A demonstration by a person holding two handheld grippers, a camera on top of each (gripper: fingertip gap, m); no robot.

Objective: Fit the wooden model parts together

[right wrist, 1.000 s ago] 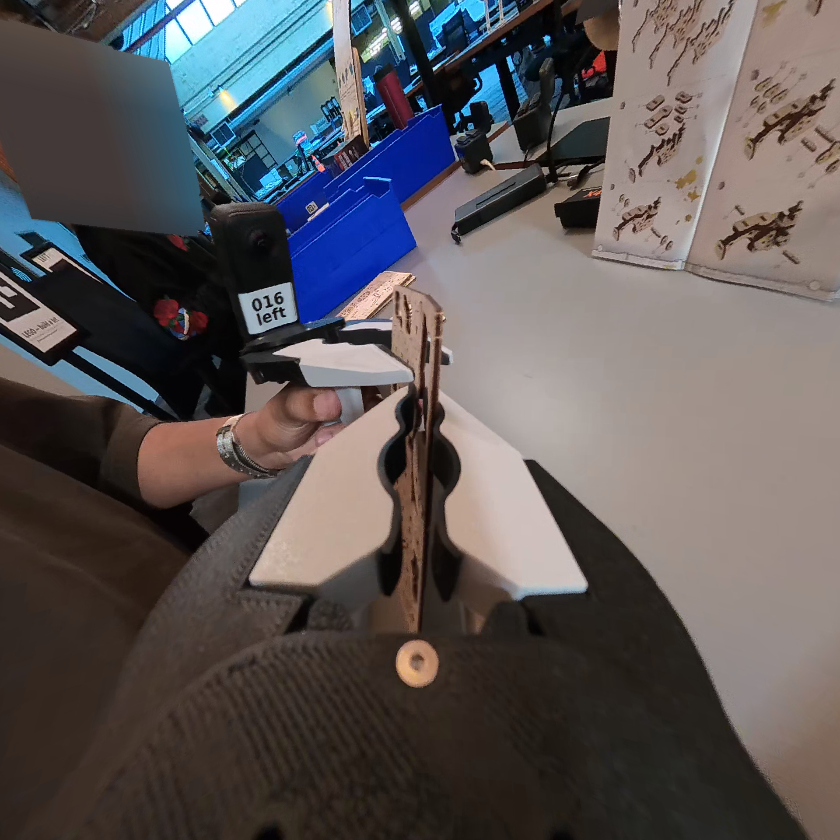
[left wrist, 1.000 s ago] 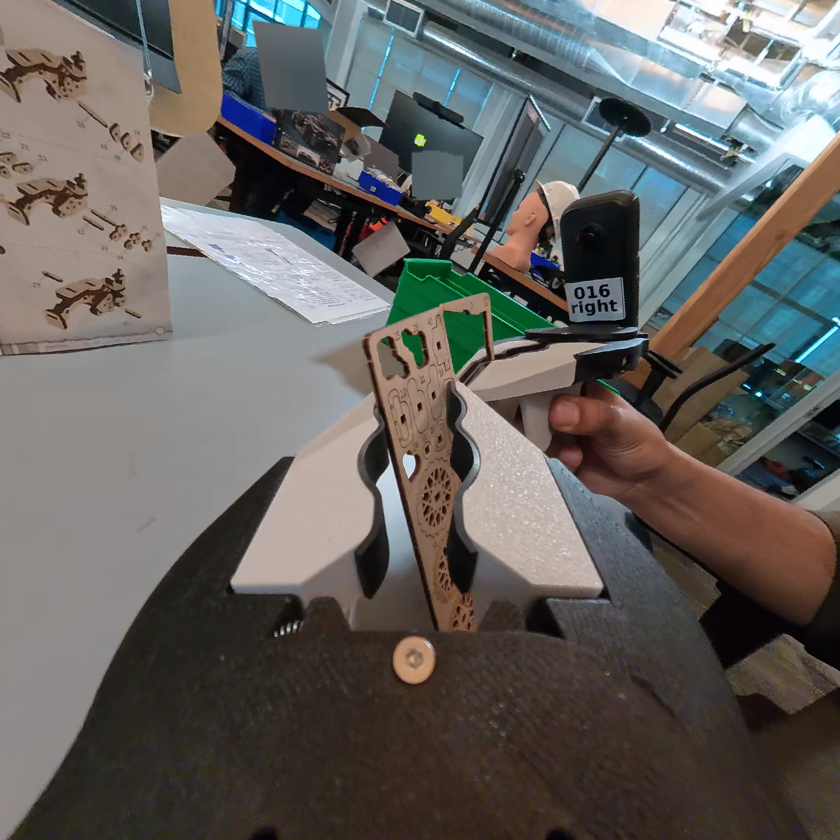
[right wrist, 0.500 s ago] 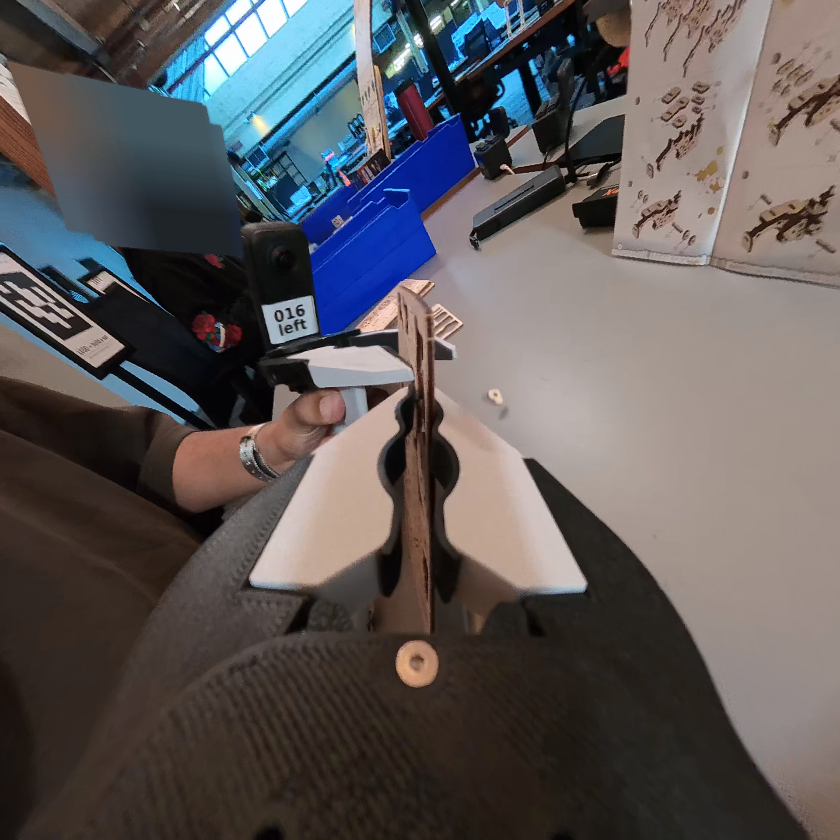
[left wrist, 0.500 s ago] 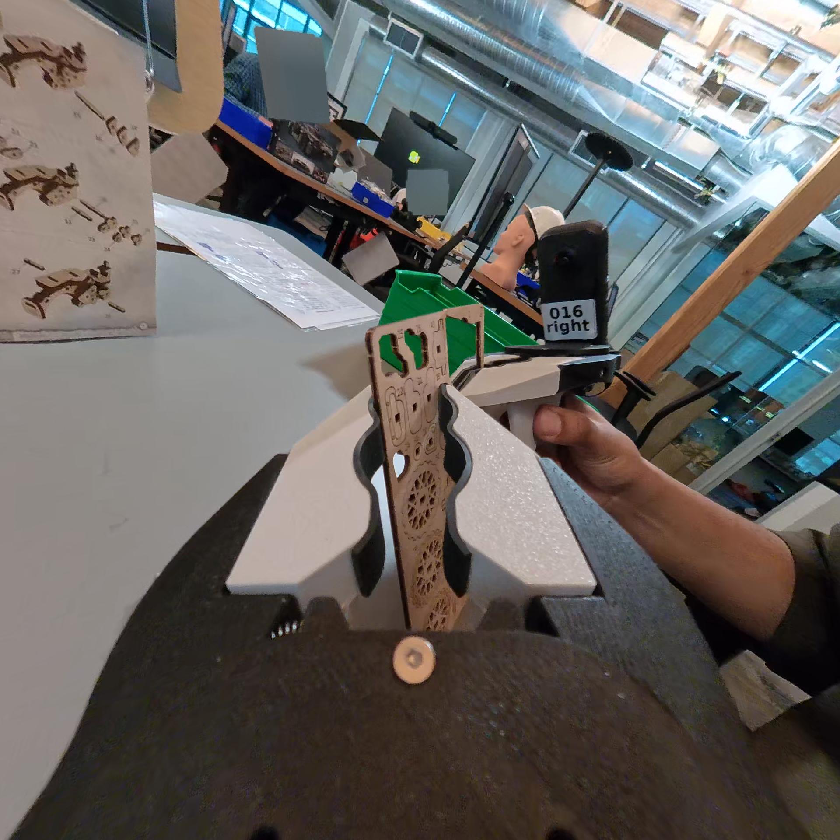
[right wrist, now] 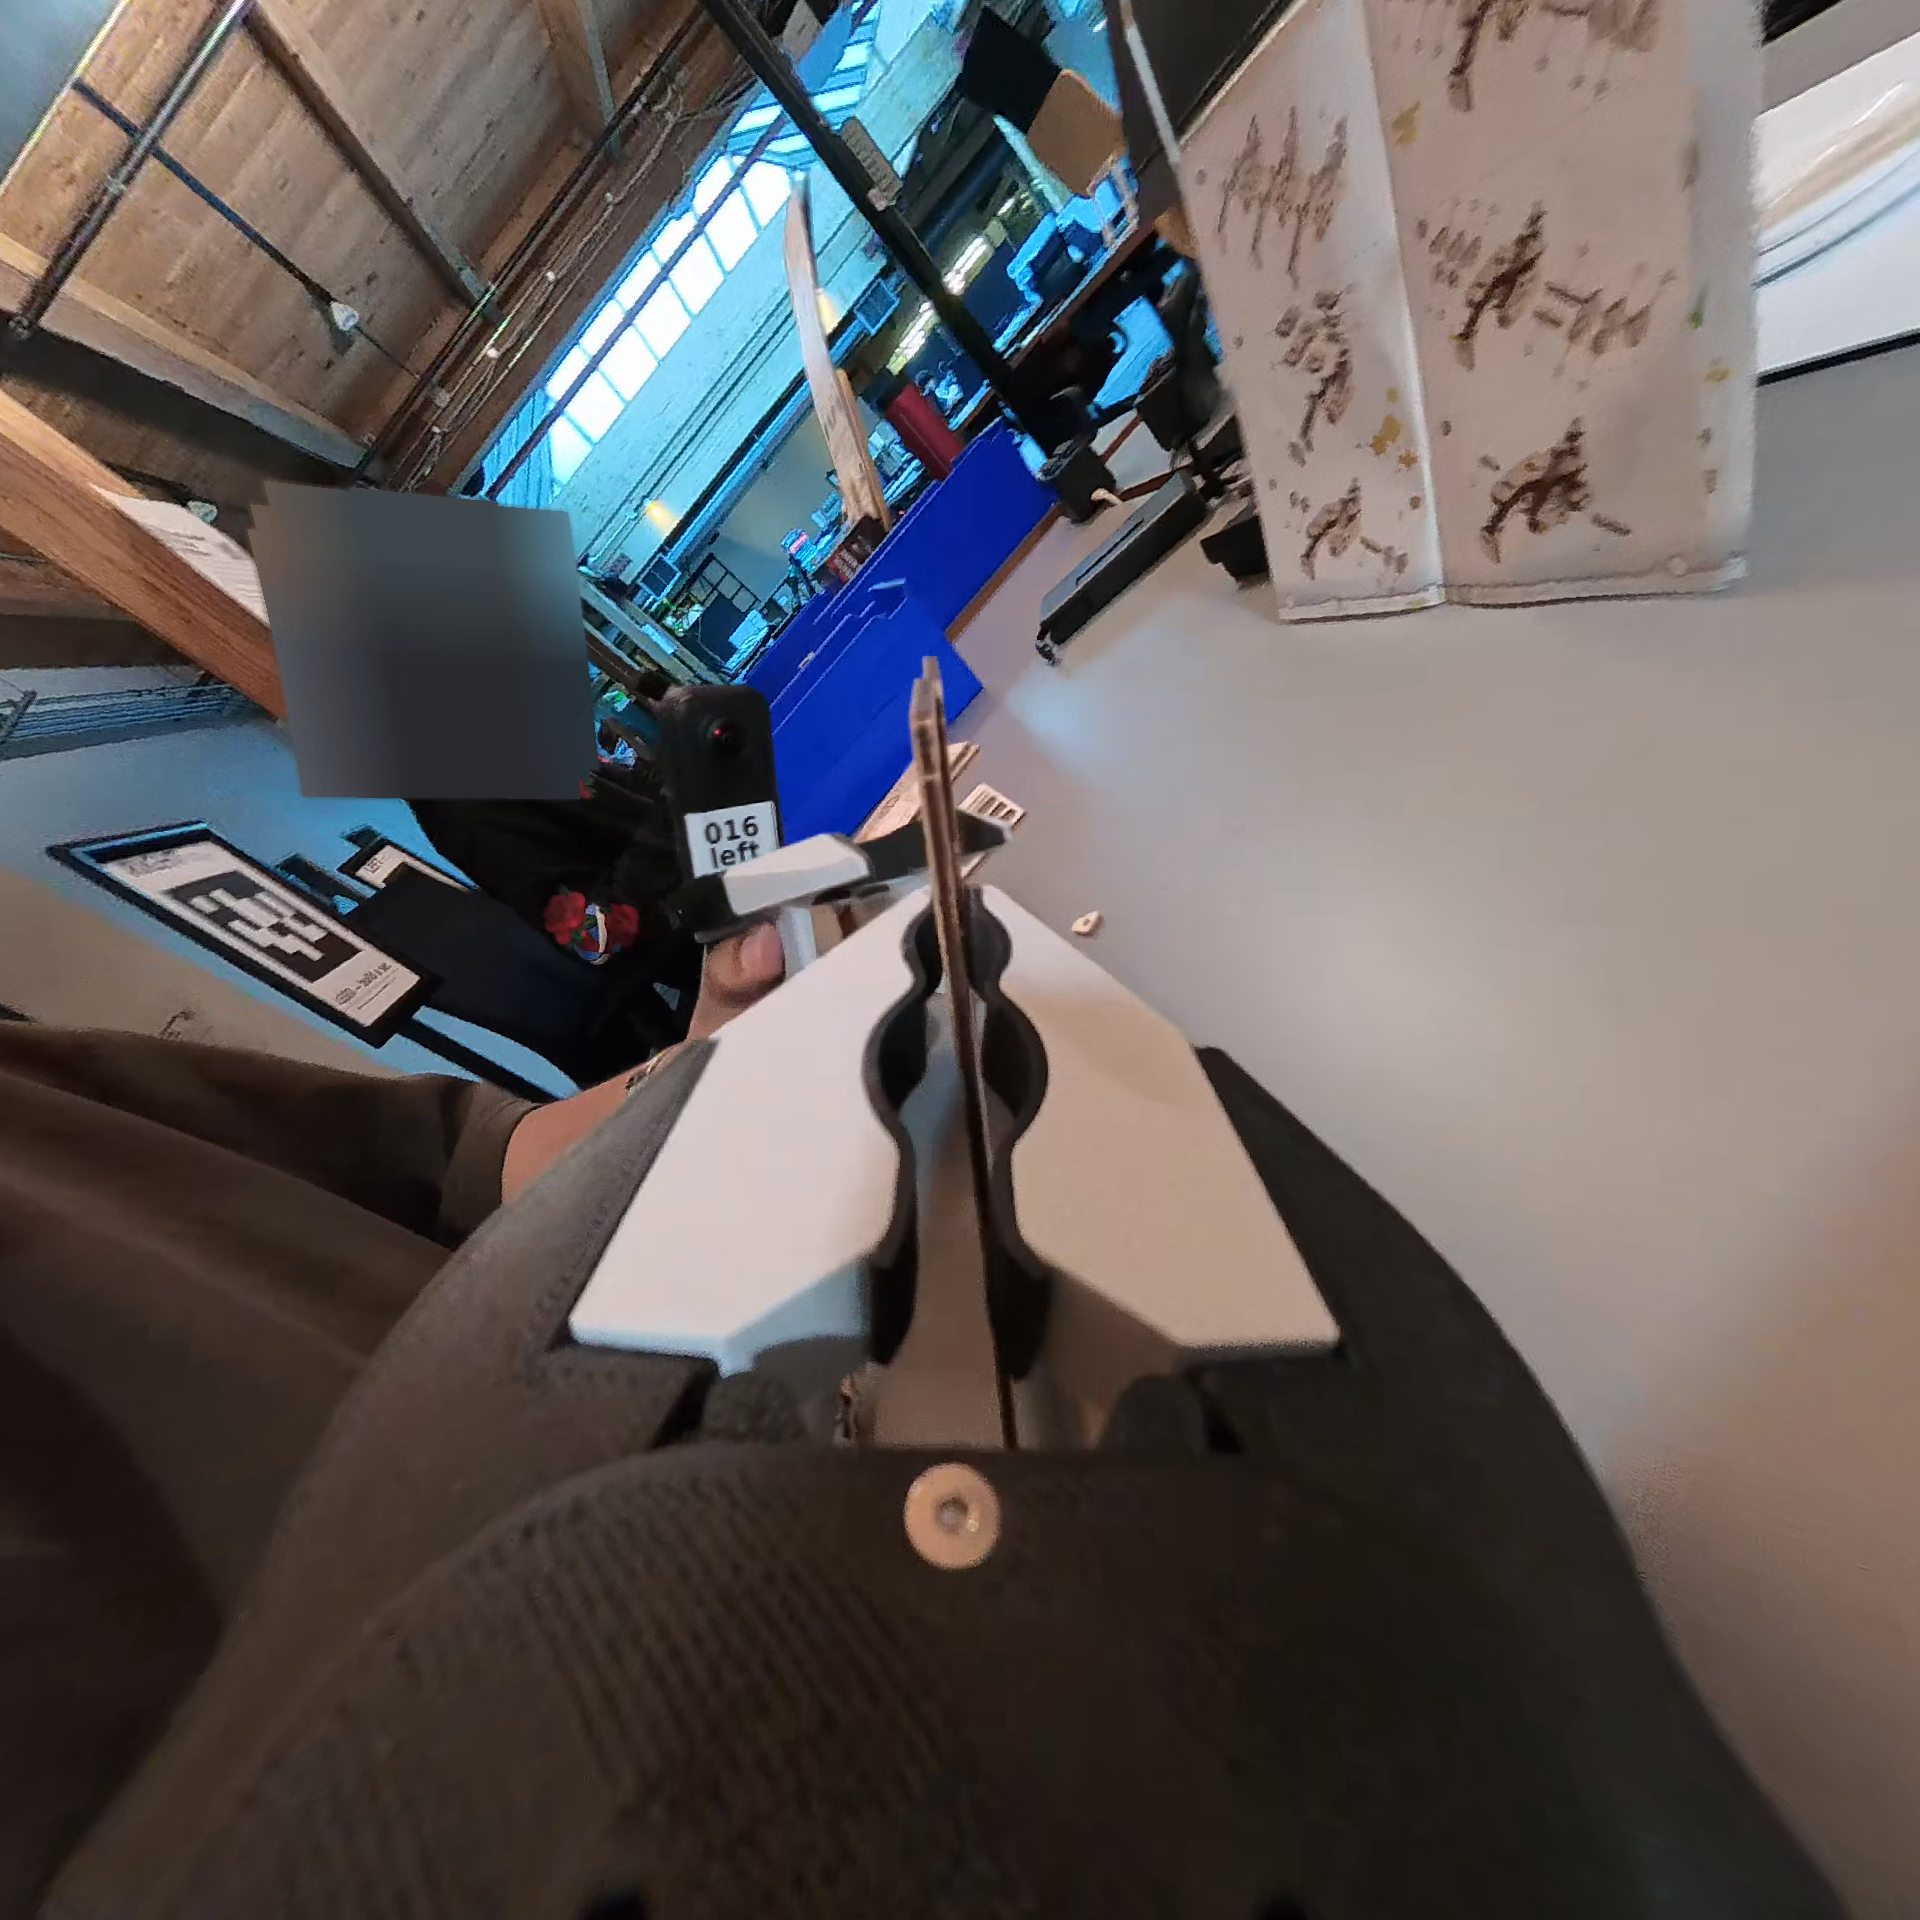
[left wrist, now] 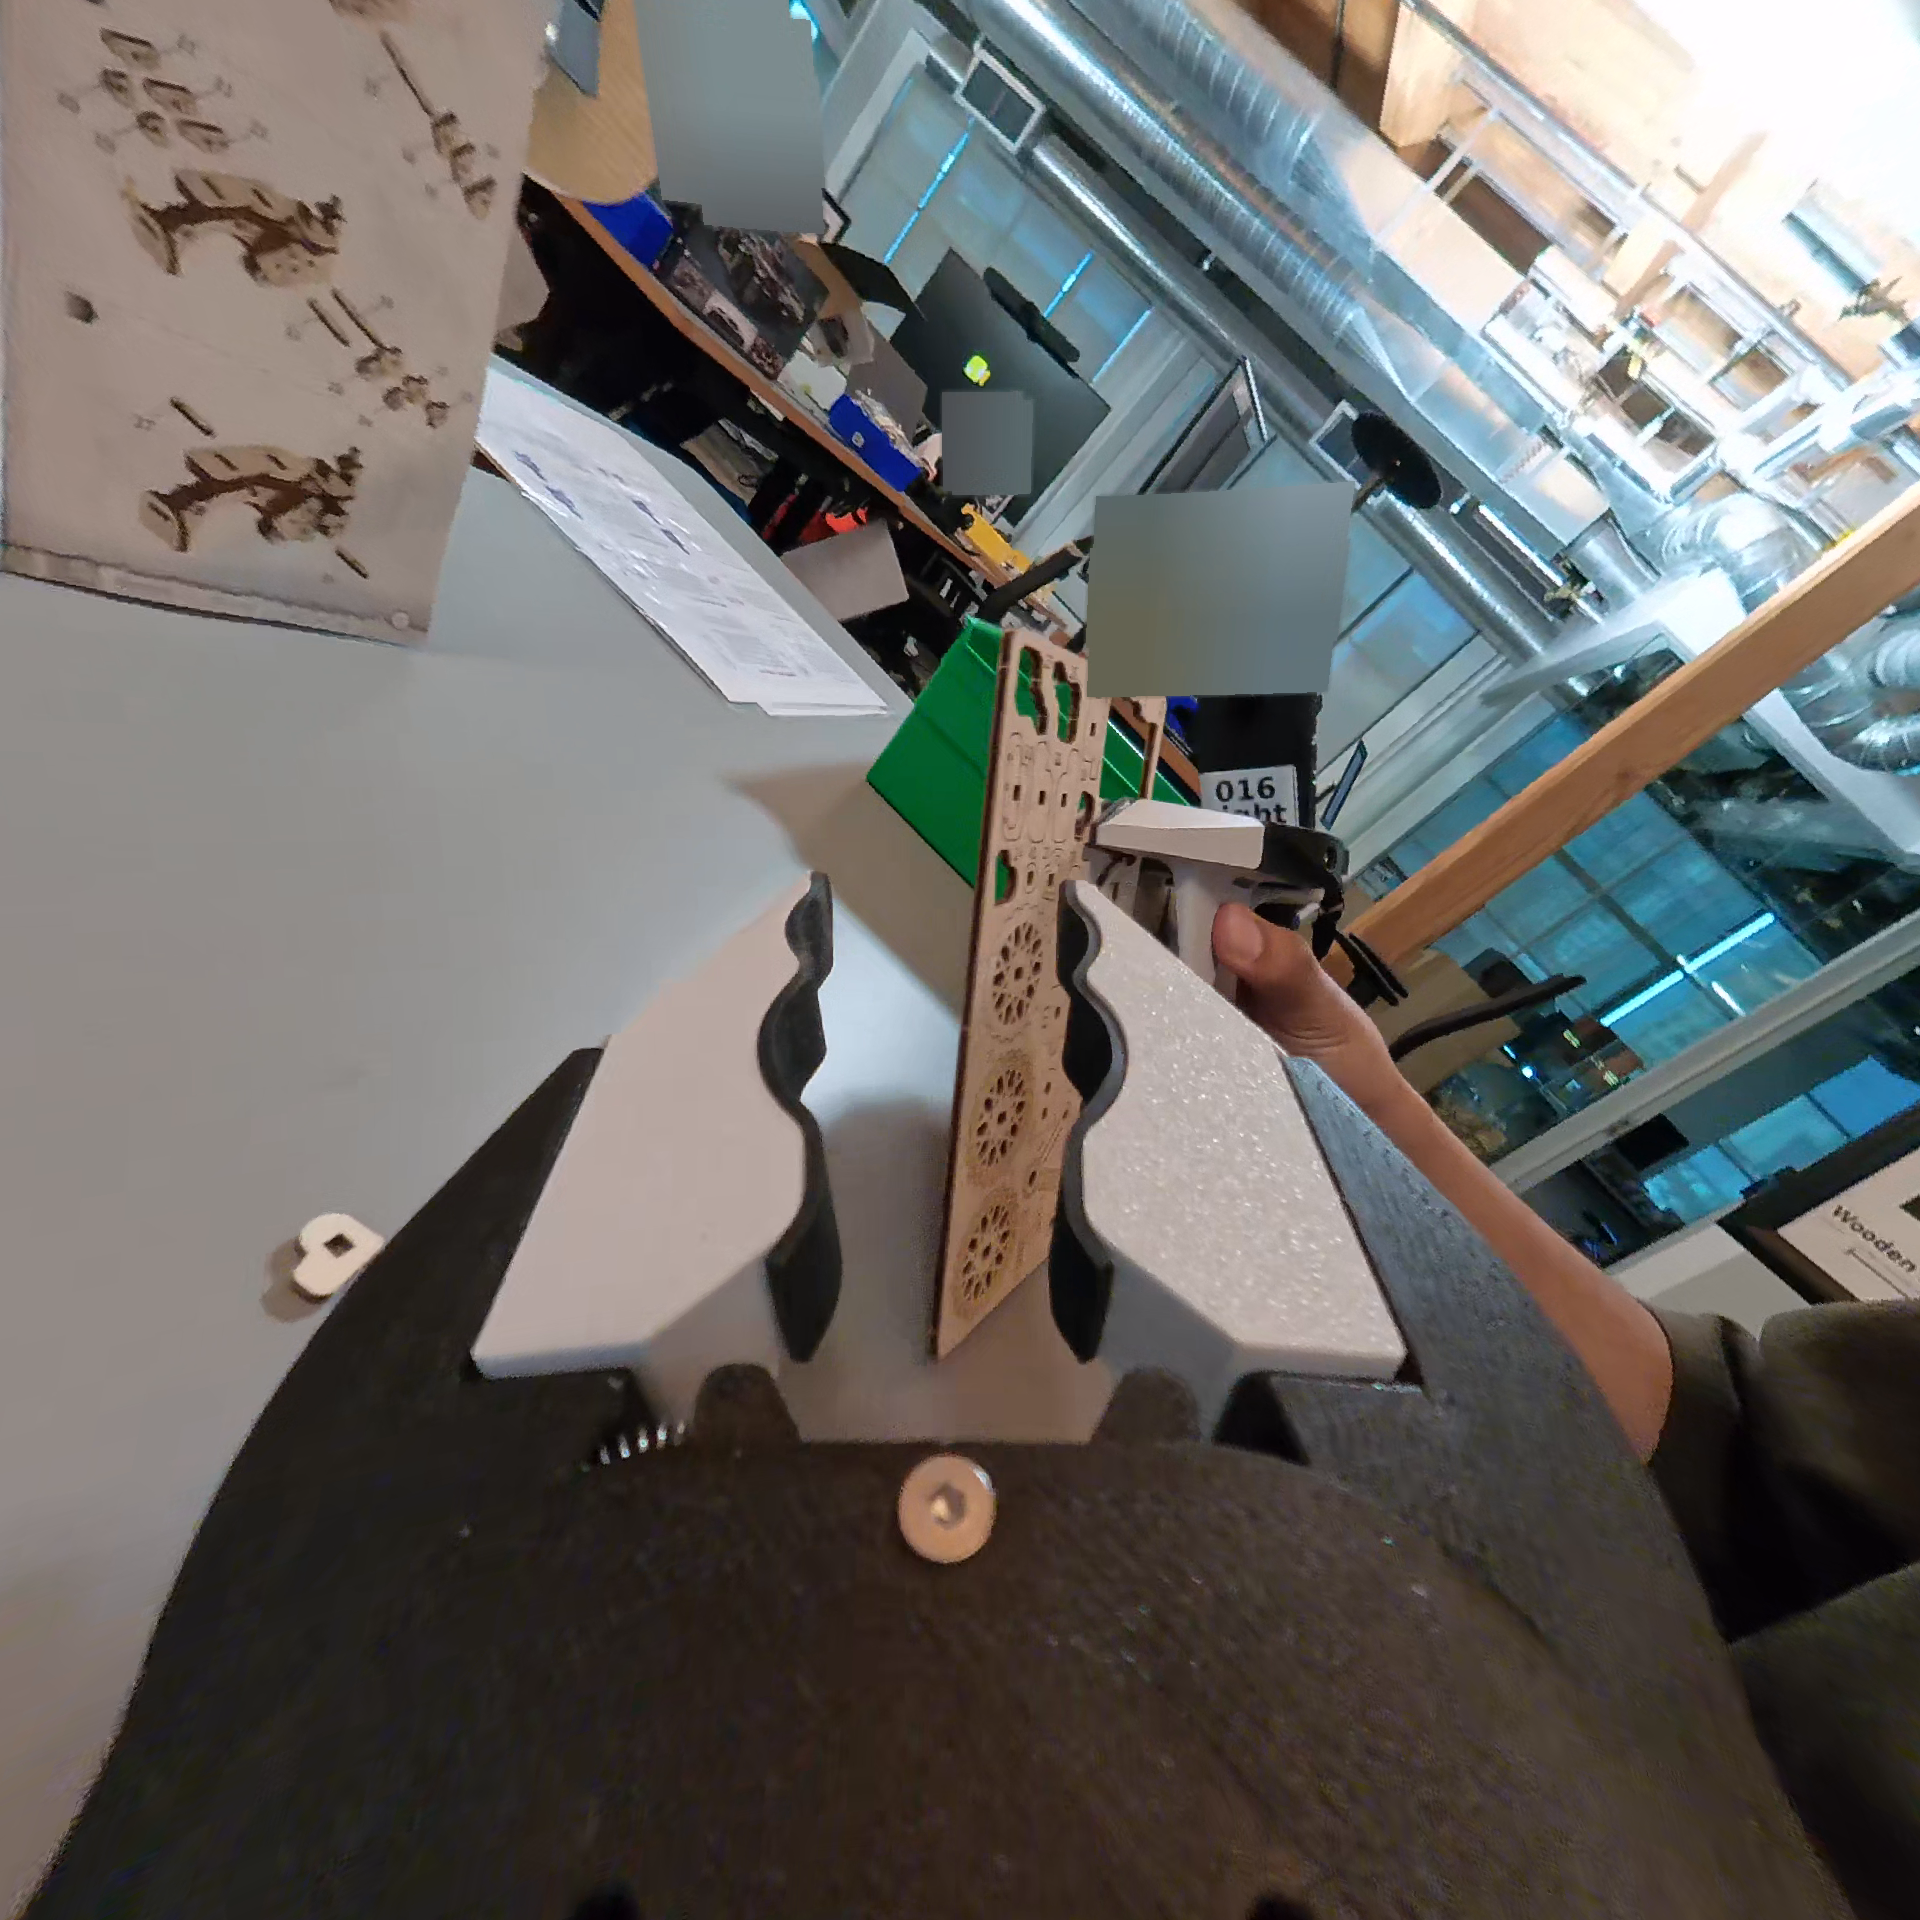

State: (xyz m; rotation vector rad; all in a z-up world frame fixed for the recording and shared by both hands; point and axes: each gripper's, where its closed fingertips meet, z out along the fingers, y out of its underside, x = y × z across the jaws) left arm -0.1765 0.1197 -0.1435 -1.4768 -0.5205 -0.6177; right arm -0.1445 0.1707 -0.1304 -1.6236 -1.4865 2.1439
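Observation:
A thin laser-cut wooden sheet point(left wrist: 1023, 997) with gear outlines stands upright between my left gripper's point(left wrist: 945, 904) fingers. The left jaws are wide apart. The sheet rests near the right finger point(left wrist: 1174, 1143) and is clear of the left finger. My right gripper point(right wrist: 951, 925) is shut on the same sheet point(right wrist: 940, 831), seen edge-on, which sticks out past its fingertips. The right gripper also shows in the left wrist view point(left wrist: 1184, 842) behind the sheet, and the left gripper in the right wrist view point(right wrist: 831, 868). A small loose wooden piece point(left wrist: 327, 1252) lies on the grey table point(left wrist: 312, 883).
A standing instruction board point(left wrist: 239, 312) is at the table's back, also in the right wrist view point(right wrist: 1507, 312). A green bin point(left wrist: 935, 748) and loose papers point(left wrist: 675, 582) lie beyond. Blue bins point(right wrist: 894, 665), flat wooden sheets point(right wrist: 987, 805) and black devices point(right wrist: 1122, 561) sit farther off. Left tips to right tips: about 7 cm. The small loose wooden piece point(left wrist: 327, 1252) is about 10 cm from my left fingertips and 20 cm from my right.
My left gripper has opened and let go of the wooden sheet. The right gripper stays shut on it. Both grippers have tilted, and the small loose piece has come into the left wrist view.

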